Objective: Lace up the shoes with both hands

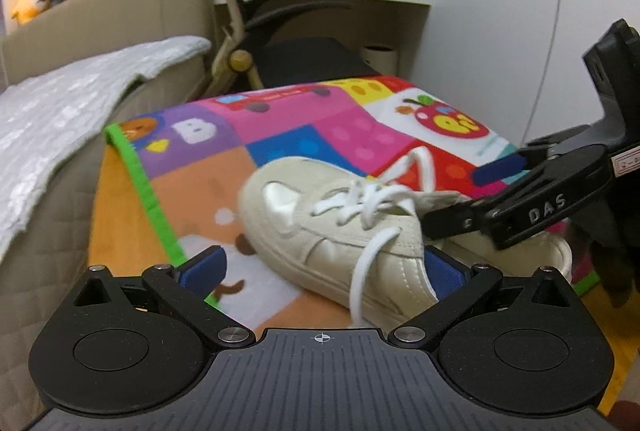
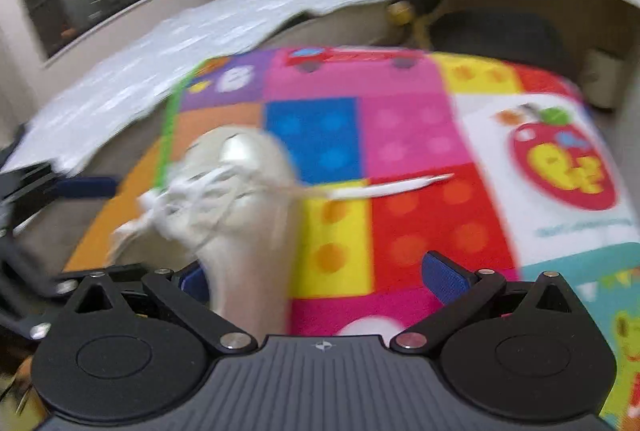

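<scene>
We see a cream-coloured low sneaker (image 1: 320, 227) with a smooth rounded toe, a pale rubber sole and a suede-like side, lying on a bright patchwork play mat (image 1: 320, 135) of pink, blue, red, yellow and orange squares. Its toe points away from the left wrist camera and to the left; the heel opening sits toward the right. White flat laces (image 1: 360, 203) cross loosely over the tongue. One lace end hangs down over the near side of the sneaker, and another loops up above the sneaker's throat.

The left gripper (image 1: 320, 271), black with blue pads, sits just in front of the sneaker's near side. Its fingers are spread wide and clamp nothing; the right pad (image 1: 440, 271) lies just beside the sneaker's sole.

The right gripper (image 1: 472, 199) reaches in over the heel end of the sneaker in the left view. Its two fingers are parted there, one above the sneaker's collar and one near the tongue, and we cannot tell whether either touches a lace.

The right wrist view is badly blurred. There the sneaker (image 2: 240, 199) lies toe away, to the left of the open right gripper (image 2: 320, 279), with one lace end (image 2: 392, 187) stretched out to the right across the mat (image 2: 400, 119).

Behind the mat stand a beige padded bed with a grey blanket (image 1: 80, 111) and a black chair (image 1: 296, 55).
</scene>
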A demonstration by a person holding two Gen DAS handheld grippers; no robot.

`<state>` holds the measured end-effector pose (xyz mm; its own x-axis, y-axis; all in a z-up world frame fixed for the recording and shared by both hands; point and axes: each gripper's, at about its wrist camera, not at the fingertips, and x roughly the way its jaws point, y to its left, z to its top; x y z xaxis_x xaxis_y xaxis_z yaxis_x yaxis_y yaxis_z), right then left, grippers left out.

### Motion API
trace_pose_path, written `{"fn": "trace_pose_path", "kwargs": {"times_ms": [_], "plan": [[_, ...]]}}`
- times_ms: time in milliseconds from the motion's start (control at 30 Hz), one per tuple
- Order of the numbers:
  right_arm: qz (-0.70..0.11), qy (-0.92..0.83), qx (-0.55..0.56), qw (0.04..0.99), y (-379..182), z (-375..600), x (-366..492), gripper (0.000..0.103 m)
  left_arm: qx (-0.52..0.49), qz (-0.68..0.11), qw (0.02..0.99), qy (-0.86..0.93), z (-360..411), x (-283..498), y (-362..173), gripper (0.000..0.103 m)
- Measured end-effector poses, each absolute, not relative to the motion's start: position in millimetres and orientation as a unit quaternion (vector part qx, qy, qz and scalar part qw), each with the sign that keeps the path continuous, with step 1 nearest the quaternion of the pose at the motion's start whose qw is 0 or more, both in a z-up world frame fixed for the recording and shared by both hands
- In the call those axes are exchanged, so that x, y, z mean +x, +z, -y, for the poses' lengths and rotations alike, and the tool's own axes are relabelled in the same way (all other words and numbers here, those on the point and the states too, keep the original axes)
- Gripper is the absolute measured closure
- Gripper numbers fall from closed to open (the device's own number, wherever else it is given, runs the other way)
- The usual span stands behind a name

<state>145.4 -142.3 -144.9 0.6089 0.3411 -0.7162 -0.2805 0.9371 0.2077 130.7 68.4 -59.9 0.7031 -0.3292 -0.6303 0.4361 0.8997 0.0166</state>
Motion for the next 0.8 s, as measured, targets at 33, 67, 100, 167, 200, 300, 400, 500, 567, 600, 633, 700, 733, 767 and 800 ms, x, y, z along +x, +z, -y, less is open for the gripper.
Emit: {"fn": "trace_pose_path", "kwargs": {"times_ms": [33,67,100,167,200,300,400,500,567,600,633,700,733,767,800], "plan": [[-0.413,0.176,0.047,0.892,-145.8,143.3,144.4,0.000,0.083,-0.321,0.921,-0.203,-72.7,131.8,-59.1,0.000],[-0.419,0.181,0.054,0.888,-147.3,143.7,141.2,0.000,0.084,-0.319,0.922,-0.201,-77.4,130.6,-57.5,0.000],[-0.422,0.183,0.056,0.886,-148.7,142.8,137.3,0.000,0.086,-0.318,0.923,-0.198,-82.1,129.4,-55.9,0.000],[-0.425,0.185,0.062,0.884,-150.3,142.5,126.6,0.000,0.080,-0.324,0.919,-0.208,-90.5,129.3,-56.1,0.000],[-0.425,0.186,0.069,0.883,-148.3,142.7,121.4,0.000,0.078,-0.324,0.919,-0.208,-91.1,129.6,-57.3,0.000],[-0.417,0.188,0.085,0.885,-135.3,142.8,96.4,0.000,0.070,-0.324,0.921,-0.205,-93.7,130.7,-60.3,0.000],[-0.407,0.187,0.088,0.890,-126.9,147.7,80.2,0.000,0.021,-0.339,0.913,-0.227,-97.8,135.4,-65.3,0.000],[-0.382,0.195,0.129,0.894,-121.4,167.4,78.5,0.000,-0.017,-0.353,0.897,-0.267,-99.6,139.4,-70.7,0.000],[-0.370,0.202,0.168,0.891,-119.4,182.2,81.7,0.000,-0.037,-0.360,0.889,-0.282,-99.5,139.1,-72.8,0.000],[-0.369,0.208,0.176,0.889,-119.1,185.6,83.1,0.000,-0.045,-0.362,0.886,-0.287,-98.7,138.9,-72.8,0.000],[-0.367,0.212,0.178,0.888,-118.8,186.7,84.9,0.000,-0.045,-0.362,0.885,-0.289,-96.3,139.3,-72.3,0.000],[-0.368,0.211,0.154,0.892,-119.5,177.2,89.9,0.000,-0.018,-0.357,0.893,-0.274,-86.9,142.5,-70.2,0.000],[-0.369,0.212,0.141,0.894,-120.7,170.6,93.1,0.000,-0.005,-0.354,0.896,-0.267,-82.3,144.2,-69.2,0.000],[-0.372,0.217,0.133,0.893,-122.6,163.6,97.6,0.000,0.001,-0.355,0.898,-0.260,-80.0,148.1,-70.0,0.000],[-0.376,0.226,0.132,0.889,-125.1,157.7,102.6,0.000,0.007,-0.356,0.900,-0.252,-77.8,152.1,-70.9,0.000]]}}
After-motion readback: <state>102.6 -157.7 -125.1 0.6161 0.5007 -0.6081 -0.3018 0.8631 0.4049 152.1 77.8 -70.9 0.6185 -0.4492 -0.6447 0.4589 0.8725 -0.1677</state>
